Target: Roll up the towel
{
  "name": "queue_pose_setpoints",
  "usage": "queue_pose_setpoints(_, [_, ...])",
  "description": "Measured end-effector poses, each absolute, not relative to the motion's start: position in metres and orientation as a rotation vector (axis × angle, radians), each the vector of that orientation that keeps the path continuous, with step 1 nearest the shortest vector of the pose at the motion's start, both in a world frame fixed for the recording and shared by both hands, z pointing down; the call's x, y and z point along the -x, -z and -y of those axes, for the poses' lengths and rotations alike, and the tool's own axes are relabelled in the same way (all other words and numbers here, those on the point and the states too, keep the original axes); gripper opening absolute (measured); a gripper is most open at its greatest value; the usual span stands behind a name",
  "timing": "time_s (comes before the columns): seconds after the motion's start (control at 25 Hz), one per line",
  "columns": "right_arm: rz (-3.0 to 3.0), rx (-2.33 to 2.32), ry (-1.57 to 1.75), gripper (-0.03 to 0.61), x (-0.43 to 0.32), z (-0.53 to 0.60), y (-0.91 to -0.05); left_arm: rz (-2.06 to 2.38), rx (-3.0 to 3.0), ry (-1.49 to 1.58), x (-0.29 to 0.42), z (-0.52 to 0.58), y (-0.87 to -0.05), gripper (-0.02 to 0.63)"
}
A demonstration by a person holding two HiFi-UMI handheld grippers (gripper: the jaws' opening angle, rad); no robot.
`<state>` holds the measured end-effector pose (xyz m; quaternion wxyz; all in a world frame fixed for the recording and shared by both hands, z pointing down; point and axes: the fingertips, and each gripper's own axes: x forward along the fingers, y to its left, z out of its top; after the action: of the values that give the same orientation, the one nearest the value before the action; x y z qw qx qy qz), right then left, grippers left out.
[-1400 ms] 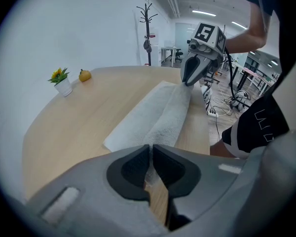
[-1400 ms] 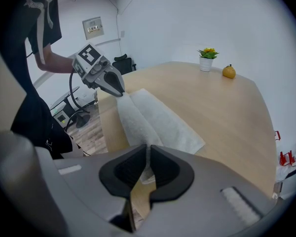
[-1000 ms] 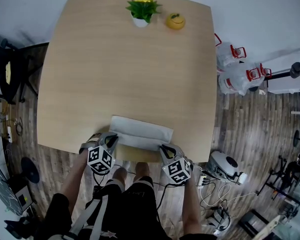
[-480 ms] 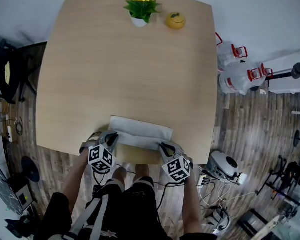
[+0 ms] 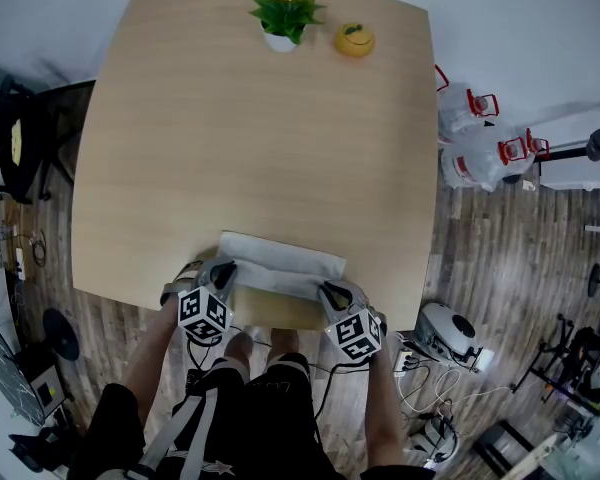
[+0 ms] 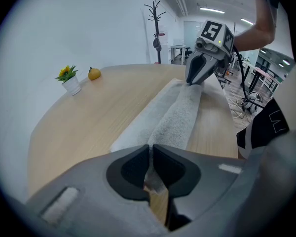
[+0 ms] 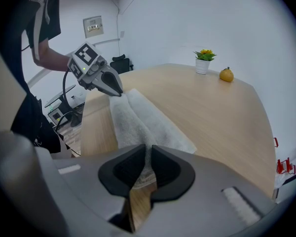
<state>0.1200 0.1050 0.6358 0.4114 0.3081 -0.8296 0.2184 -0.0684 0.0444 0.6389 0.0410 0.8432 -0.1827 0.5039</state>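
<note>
Light wooden bench (image 5: 230, 148), rounded corners. Pale grey terry towel (image 5: 285, 260) along near edge, its near side gathered into a low roll. Jaws of left gripper (image 5: 223, 274) clenched on roll's left end, jaws of right gripper (image 5: 329, 292) clenched on its right end. At far edge, small green potted plant (image 5: 285, 16) in white pot, just beside it round yellow fruit (image 5: 355, 40).
</note>
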Motion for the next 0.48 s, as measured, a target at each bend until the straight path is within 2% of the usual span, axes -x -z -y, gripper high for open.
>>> queue_pose_setpoints(0.48, [2.087,-0.796,-0.536,0.046,-0.1209,-0.1014,-0.6371,0.614,-2.581,-1.554,0.0674,-0.0375,-0.641,0.04])
